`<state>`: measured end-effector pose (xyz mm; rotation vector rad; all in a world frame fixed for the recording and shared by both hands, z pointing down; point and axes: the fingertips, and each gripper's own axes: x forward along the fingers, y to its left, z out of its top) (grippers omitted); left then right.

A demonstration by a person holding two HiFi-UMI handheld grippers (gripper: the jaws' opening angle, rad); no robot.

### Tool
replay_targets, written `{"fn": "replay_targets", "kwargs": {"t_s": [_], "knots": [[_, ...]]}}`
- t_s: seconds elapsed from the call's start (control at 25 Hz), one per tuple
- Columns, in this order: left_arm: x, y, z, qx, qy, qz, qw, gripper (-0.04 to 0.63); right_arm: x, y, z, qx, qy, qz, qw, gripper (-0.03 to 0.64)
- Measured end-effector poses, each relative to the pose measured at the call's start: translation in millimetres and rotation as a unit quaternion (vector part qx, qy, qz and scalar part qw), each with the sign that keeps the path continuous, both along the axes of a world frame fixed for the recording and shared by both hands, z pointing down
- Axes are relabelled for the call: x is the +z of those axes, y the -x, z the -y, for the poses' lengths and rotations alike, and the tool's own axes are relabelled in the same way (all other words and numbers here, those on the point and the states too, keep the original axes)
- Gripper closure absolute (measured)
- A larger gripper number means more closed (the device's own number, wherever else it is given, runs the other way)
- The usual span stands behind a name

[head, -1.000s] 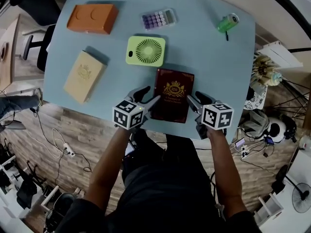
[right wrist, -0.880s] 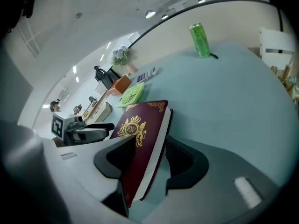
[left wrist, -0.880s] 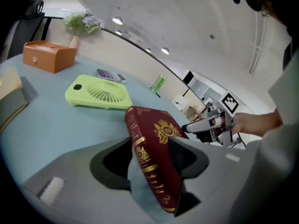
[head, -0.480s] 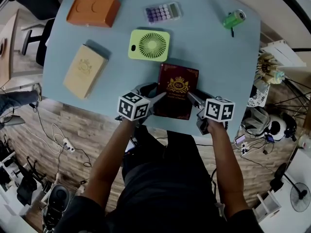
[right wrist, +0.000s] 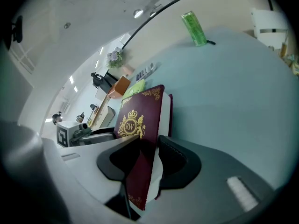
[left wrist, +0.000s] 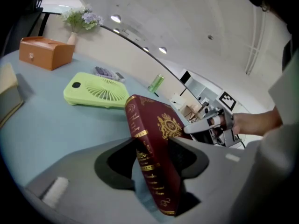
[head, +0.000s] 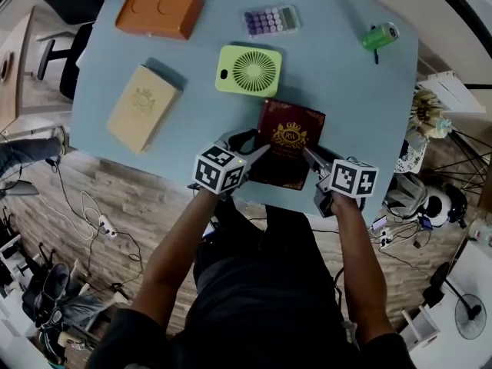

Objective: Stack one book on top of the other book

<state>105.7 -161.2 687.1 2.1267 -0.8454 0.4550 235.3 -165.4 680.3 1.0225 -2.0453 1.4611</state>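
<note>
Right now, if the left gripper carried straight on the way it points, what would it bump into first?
The dark red hardcover book with the gold crest; its spine already sits between the left gripper's jaws.

Red book (right wrist: 138, 125) front cover: gold letters "RW" inside crowned crest. Spine (left wrist: 149, 164) of same book: gold lettering, too blurred to read. Tan book (head: 143, 108) cover: gold emblem, too small to read. Calculator (head: 270, 21) keys: markings illegible

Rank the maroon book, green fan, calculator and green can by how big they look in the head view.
1. maroon book
2. green fan
3. calculator
4. green can
The book lies nearest the camera, which may flatter it slightly.
</note>
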Motion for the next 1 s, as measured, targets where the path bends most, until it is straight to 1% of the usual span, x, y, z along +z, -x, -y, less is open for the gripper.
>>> {"fn": "replay_targets", "kwargs": {"t_s": [0.12,0.32,1.0], "knots": [[-8,13,1,-0.003,-0.015,0.009,0.9998,0.339,-8,12,0,-0.006,-0.004,0.002,1.000,0.494],[-23,36,3,-0.012,-0.032,0.014,0.9993,0.339,-22,35,3,-0.011,-0.011,0.009,1.000,0.497],[-58,143,11,-0.072,-0.076,0.030,0.9940,0.339,-51,142,22,-0.052,-0.034,0.032,0.998,0.500]]}}
